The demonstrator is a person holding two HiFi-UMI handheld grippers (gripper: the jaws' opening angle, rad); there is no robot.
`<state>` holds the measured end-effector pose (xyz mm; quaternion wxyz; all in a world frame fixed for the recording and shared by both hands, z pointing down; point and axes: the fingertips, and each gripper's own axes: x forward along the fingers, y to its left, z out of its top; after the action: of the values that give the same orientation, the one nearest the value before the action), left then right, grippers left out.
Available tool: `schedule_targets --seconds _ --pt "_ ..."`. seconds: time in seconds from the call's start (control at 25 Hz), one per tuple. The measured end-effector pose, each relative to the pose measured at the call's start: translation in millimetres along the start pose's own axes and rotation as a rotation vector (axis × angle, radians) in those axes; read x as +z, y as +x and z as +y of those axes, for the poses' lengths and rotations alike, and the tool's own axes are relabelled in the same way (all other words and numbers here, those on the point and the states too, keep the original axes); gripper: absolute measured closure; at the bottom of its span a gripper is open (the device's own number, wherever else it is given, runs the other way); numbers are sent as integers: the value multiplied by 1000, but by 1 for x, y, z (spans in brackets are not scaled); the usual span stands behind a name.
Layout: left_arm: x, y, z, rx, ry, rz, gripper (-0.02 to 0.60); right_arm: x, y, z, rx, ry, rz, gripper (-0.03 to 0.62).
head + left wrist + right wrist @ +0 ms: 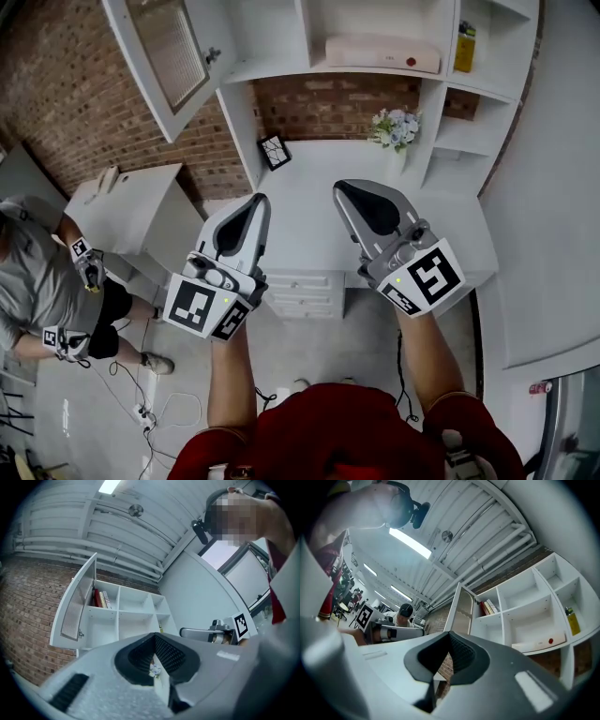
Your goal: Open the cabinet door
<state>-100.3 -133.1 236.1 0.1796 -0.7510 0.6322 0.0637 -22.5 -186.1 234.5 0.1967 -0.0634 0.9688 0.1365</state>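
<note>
Brickwork [75,103] is backing a white shelving unit [305,28], whose cabinet door [173,47] is standing swung wide open at its upper left. Below, a white desk [309,220] is carrying a small frame [275,151] and flowers [396,127]. The left gripper [253,204] and right gripper [347,192] are hanging before the desk, both clenched on nothing, well apart from the door.

Bright, even white light from ceiling strip lamps [410,544]; shadows are soft. Both gripper views bulge, with dark rounded corners. The near bodies of the left tool [154,663] and right tool [446,658] are blurred.
</note>
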Motion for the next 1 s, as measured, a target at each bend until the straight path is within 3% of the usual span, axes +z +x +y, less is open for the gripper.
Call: schedule_targets --seconds 0.36,1.0 --pt "-19 -23 9 -37 -43 3 577 -23 -5 12 -70 39 22 583" --pt "-27 -21 15 -81 -72 -5 577 -33 -2 15 -102 37 49 583"
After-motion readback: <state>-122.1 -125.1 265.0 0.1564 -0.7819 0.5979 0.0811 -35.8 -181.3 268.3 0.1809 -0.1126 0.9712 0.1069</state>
